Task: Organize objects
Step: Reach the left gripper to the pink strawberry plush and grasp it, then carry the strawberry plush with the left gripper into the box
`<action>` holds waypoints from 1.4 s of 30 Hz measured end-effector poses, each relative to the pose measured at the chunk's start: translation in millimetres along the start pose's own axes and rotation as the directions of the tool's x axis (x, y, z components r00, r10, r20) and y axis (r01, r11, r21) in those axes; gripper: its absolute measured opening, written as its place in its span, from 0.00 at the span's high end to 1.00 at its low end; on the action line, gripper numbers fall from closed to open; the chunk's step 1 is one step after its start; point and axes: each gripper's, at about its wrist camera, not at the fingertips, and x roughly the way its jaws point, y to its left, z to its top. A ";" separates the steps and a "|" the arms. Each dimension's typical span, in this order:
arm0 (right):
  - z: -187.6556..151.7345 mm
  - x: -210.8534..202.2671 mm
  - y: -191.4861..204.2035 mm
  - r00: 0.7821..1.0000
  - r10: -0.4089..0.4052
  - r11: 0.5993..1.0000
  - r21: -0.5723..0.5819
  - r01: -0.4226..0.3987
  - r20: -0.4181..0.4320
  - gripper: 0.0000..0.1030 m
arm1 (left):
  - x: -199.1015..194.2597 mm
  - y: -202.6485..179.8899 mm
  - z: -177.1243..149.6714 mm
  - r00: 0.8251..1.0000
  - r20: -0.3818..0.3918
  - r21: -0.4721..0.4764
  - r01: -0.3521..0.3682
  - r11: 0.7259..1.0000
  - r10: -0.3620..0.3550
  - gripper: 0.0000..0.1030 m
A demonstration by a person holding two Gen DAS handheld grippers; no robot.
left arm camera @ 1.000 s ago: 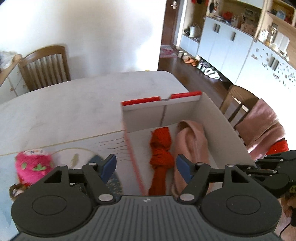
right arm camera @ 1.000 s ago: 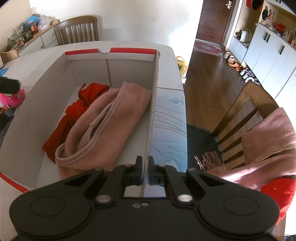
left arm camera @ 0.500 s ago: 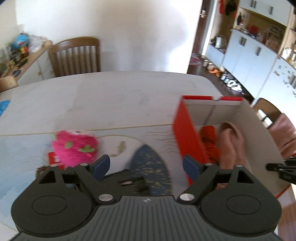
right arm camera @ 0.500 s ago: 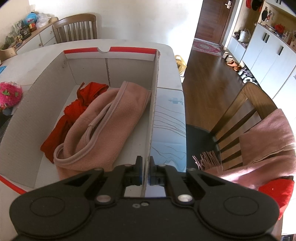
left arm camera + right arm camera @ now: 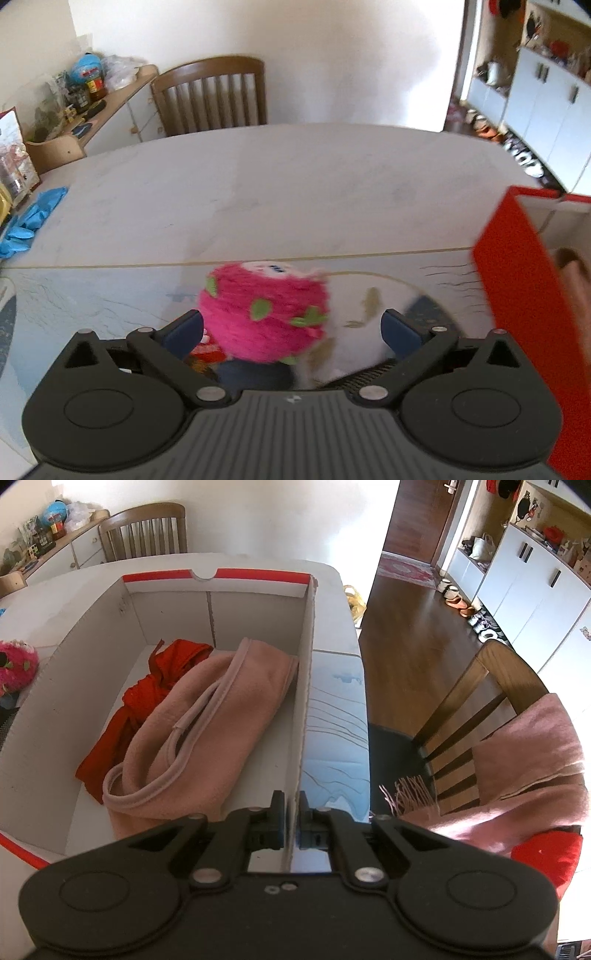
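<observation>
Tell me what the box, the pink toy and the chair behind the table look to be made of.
Box: cardboard, likely; matte white inside, red outside, thin raw edge showing.
Pink toy: plush, fuzzy magenta pile with green felt-like patches; blurred.
Chair: wood, brown with a slight sheen, slatted back.

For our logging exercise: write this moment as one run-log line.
left tongs: opening, over pink plush toy, not gripping | right tongs: shut on box wall | box: red cloth, pink garment inside

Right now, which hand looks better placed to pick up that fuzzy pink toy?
Left. The left gripper faces the pink toy, jaws opening, the toy between them but not pinched. The right gripper is shut on the box wall.
</observation>
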 end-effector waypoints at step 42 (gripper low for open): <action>6.1 7.2 -4.5 0.998 0.031 0.999 0.032 -0.029 -0.061 0.97 | 32.3 4.9 0.1 0.997 -0.004 0.014 -0.074 0.997 0.074 0.22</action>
